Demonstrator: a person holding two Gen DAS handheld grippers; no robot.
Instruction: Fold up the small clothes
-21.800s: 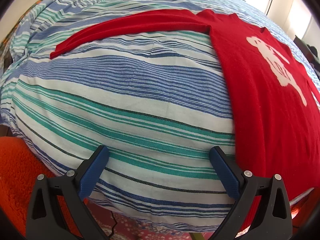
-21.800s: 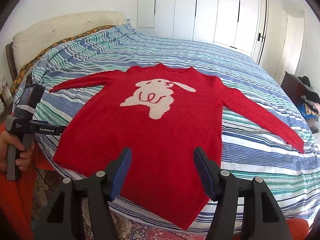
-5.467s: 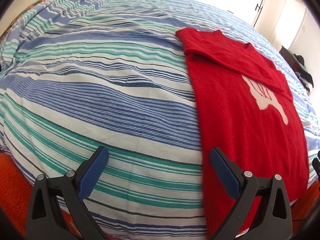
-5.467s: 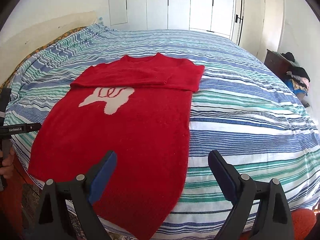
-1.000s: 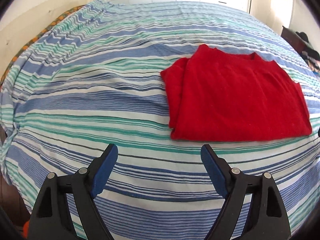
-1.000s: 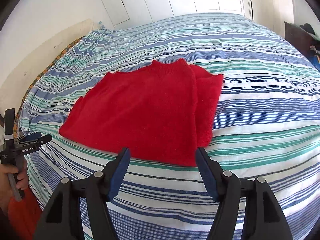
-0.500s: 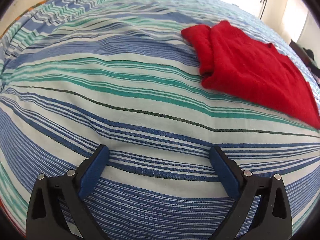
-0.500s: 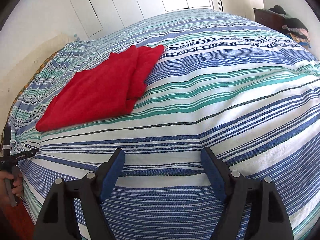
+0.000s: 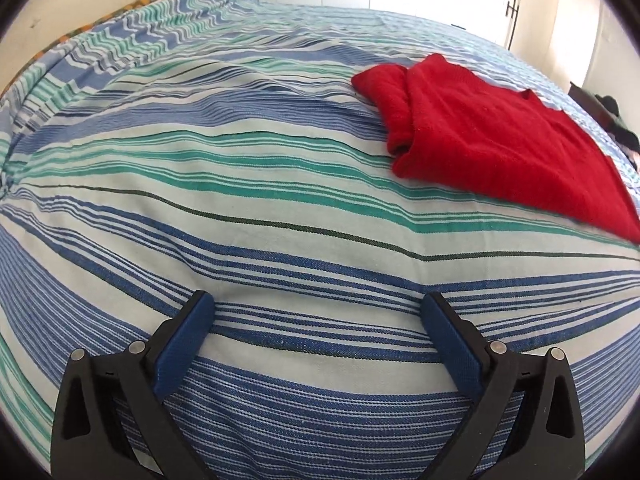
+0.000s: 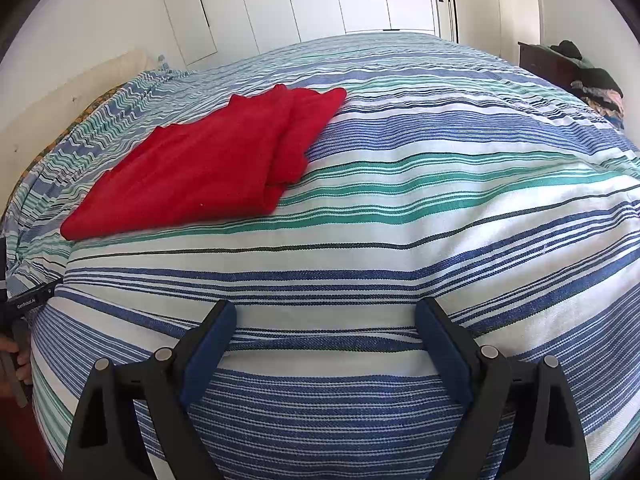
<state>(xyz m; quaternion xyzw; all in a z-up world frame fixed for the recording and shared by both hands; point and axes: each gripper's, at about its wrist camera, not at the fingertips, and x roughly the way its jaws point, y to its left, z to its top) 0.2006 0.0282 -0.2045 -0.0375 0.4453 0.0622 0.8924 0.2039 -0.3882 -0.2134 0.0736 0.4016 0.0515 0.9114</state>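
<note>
- Sweater [image 9: 492, 140], red and folded into a compact rectangle, is seen in the left wrist view at the upper right, lying flat on the striped bedspread [image 9: 240, 208]; a narrower folded layer shows along its left edge. It is judged to be laid there as a finished fold, since no part of it is held.
- Left gripper [image 9: 316, 320] is seen with its blue-padded jaws spread wide, nothing between them; they are held low over bare bedspread, well apart from the sweater.
- Sweater [image 10: 208, 164], in the right wrist view, is placed at the upper left on the bedspread [image 10: 440, 200], its stacked edge turned toward the right.
- Right gripper [image 10: 324, 320] is likewise spread wide and empty, near or touching only the striped cloth; which, cannot be told.
- Part of the left gripper's handle and a hand [image 10: 12, 364] are glimpsed at the left border.
- Folding is judged complete or nearly so.
</note>
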